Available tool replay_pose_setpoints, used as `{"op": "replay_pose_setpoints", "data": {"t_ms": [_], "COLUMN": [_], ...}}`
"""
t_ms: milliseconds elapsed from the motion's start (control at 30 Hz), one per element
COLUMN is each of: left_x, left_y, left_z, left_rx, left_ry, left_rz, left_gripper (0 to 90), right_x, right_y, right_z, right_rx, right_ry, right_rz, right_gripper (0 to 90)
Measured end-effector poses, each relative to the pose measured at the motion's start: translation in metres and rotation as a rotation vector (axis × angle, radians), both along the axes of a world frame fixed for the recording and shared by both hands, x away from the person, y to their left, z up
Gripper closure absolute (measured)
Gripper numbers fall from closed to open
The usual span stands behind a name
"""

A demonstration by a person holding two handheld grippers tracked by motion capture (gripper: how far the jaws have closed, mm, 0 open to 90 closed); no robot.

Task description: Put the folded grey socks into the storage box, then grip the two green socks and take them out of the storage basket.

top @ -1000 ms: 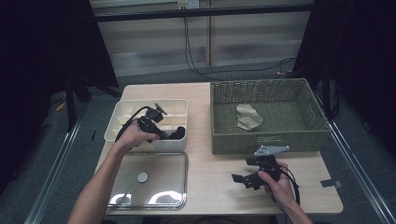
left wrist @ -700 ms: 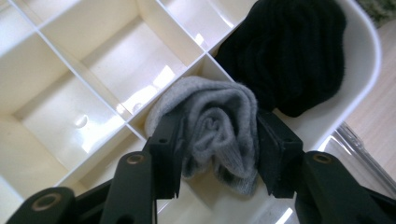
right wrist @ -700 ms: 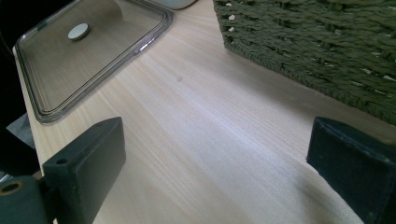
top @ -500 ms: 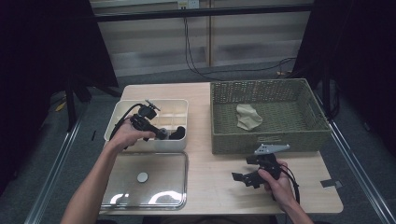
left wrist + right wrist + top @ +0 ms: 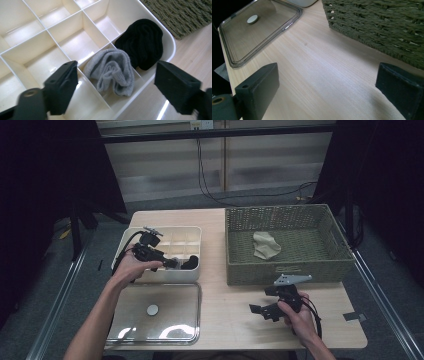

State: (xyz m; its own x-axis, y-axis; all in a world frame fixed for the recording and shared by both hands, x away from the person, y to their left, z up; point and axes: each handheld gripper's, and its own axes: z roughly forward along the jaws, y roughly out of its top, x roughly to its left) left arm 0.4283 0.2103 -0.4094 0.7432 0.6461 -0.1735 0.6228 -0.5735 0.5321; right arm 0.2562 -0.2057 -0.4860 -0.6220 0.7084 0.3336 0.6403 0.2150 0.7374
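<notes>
A white divided box (image 5: 165, 228) stands at the table's left. In the left gripper view its near corner compartment (image 5: 160, 35) holds a rolled black sock (image 5: 143, 42), and a rolled grey sock (image 5: 112, 70) lies in the compartment beside it. My left gripper (image 5: 172, 262) hovers over the box's front row, open (image 5: 118, 75), its jaws wide on either side of the grey sock and above it, touching nothing. My right gripper (image 5: 260, 311) rests low over the bare wood at the front right, open (image 5: 329, 77) and empty.
A green wicker basket (image 5: 330, 265) with a beige cloth (image 5: 265, 245) in it stands at the back right, close behind my right gripper (image 5: 382, 22). The box's clear lid (image 5: 155, 330) with a round knob (image 5: 152, 309) lies flat at the front left (image 5: 262, 27).
My left hand has drawn back a little to the left over the box. The right gripper has stayed where it was.
</notes>
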Motion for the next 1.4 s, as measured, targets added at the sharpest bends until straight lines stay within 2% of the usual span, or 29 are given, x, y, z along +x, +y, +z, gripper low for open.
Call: {"op": "replay_pose_setpoints", "data": {"t_ms": [100,167,200,267,300,400,467,600,633,700,767,900,1033,1167,1267,1400], "left_x": [-0.003,-0.007,-0.01,-0.013,-0.016,-0.022,-0.026,-0.034,-0.036,-0.042,-0.05,-0.062,-0.072,-0.084,-0.093,-0.107], "left_y": [0.002,0.003,0.003,0.007,0.007,0.01,0.011,0.015,0.017,0.016,0.014,0.016,0.022,0.026,0.028,0.028], "left_z": [0.004,0.004,0.004,0.003,0.003,0.0,0.0,0.0,0.001,-0.001,-0.001,-0.005,-0.012,-0.019,-0.024,-0.03], "left_rx": [-0.023,-0.053,-0.085,-0.093,-0.101,-0.125,-0.119,-0.152,-0.157,-0.175,-0.183,-0.194,-0.2,-0.212,-0.232,-0.228], "left_ry": [-0.018,-0.032,-0.03,-0.044,-0.056,-0.066,-0.073,-0.094,-0.079,-0.078,-0.094,-0.098,-0.121,-0.136,-0.131,-0.142], "left_rz": [-0.01,0.011,0.033,0.023,0.038,0.041,0.051,0.069,0.069,0.075,0.068,0.055,0.087,0.096,0.091,0.083], "left_gripper": [15.0,12.8,12.4,12.3,12.2,13.4,13.7,14.5,14.4,14.6,16.6,16.5,16.5,16.8,16.9,16.7], "right_x": [0.0,0.0,0.0,0.0,0.0,0.0,0.001,0.004,0.004,0.004,0.003,0.001,0.0,0.0,-0.001,-0.002], "right_y": [0.0,0.0,-0.001,-0.001,-0.001,-0.002,-0.001,-0.001,-0.002,-0.002,-0.002,-0.002,-0.004,-0.006,-0.006,-0.007], "right_z": [0.0,0.0,0.0,0.001,0.001,0.001,0.001,0.003,0.003,0.004,0.004,0.006,0.007,0.011,0.013,0.015], "right_rx": [0.007,0.006,0.005,0.001,0.002,0.001,0.0,-0.001,0.004,0.0,-0.011,-0.012,-0.012,0.008,0.01,0.026], "right_ry": [-0.011,-0.012,-0.015,-0.019,-0.018,-0.02,-0.02,-0.023,-0.029,-0.029,-0.036,-0.034,-0.03,-0.021,-0.026,-0.02], "right_rz": [0.001,-0.001,-0.003,-0.006,-0.011,-0.011,-0.01,-0.023,-0.023,-0.032,-0.043,-0.047,-0.047,-0.054,-0.047,-0.043], "right_gripper": [4.7,4.7,4.7,4.7,4.7,4.7,4.8,5.8,5.8,5.9,7.1,7.2,7.7,9.7,10.9,18.8]}}
